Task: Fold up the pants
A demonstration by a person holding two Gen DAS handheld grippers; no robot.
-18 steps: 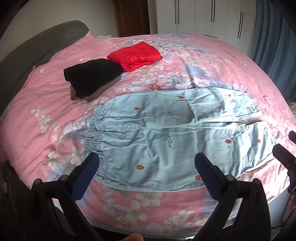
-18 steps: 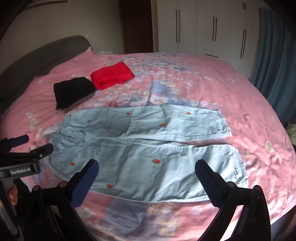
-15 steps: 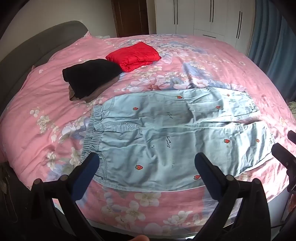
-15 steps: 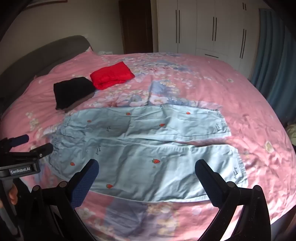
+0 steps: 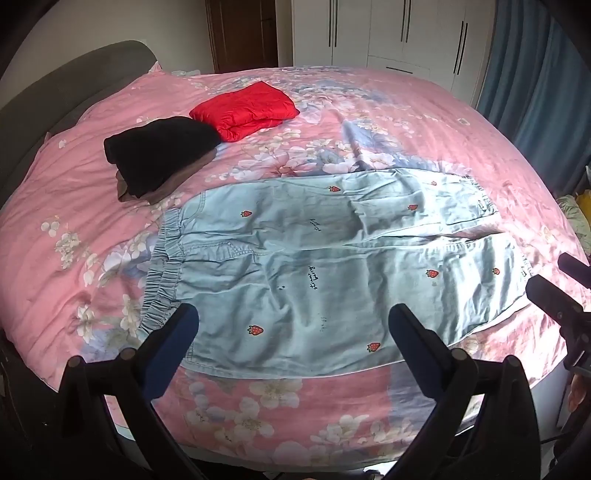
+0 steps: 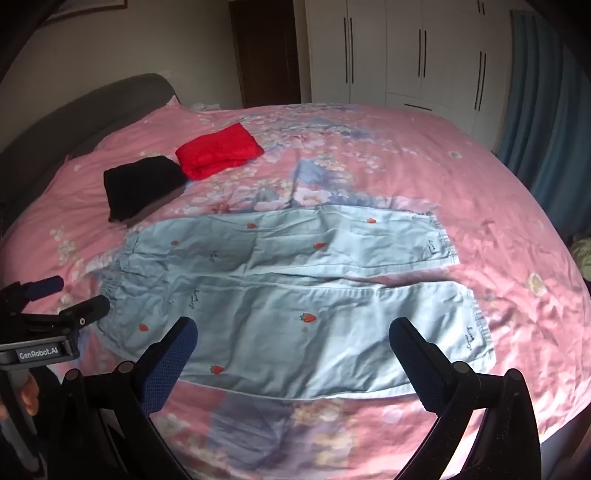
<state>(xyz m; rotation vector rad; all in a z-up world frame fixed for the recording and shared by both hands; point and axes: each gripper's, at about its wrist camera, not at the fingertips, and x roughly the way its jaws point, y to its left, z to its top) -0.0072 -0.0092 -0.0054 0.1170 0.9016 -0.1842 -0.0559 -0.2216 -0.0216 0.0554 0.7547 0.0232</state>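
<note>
Light blue pants (image 5: 295,258) printed with small strawberries lie flat on the pink floral bed (image 5: 55,221), waistband to the left and both legs running right. My left gripper (image 5: 293,321) hovers open above the pants' near edge, close to the waist end, with nothing between its fingers. In the right wrist view the same pants (image 6: 295,295) fill the middle, and my right gripper (image 6: 293,330) hangs open over the near leg, also holding nothing. Each gripper shows at the rim of the other's view: the right gripper (image 5: 561,280) near the leg cuffs, the left gripper (image 6: 74,297) by the waistband.
A folded red garment (image 5: 243,109) and a folded black garment (image 5: 159,151) lie on the bed beyond the waistband. A grey headboard (image 5: 55,85) runs along the left. White wardrobes (image 5: 369,33) and a blue curtain (image 5: 546,92) stand past the far side.
The left gripper has swung a little to the right, so the bed slides left in its view. The right gripper has hardly moved. Both stay open.
</note>
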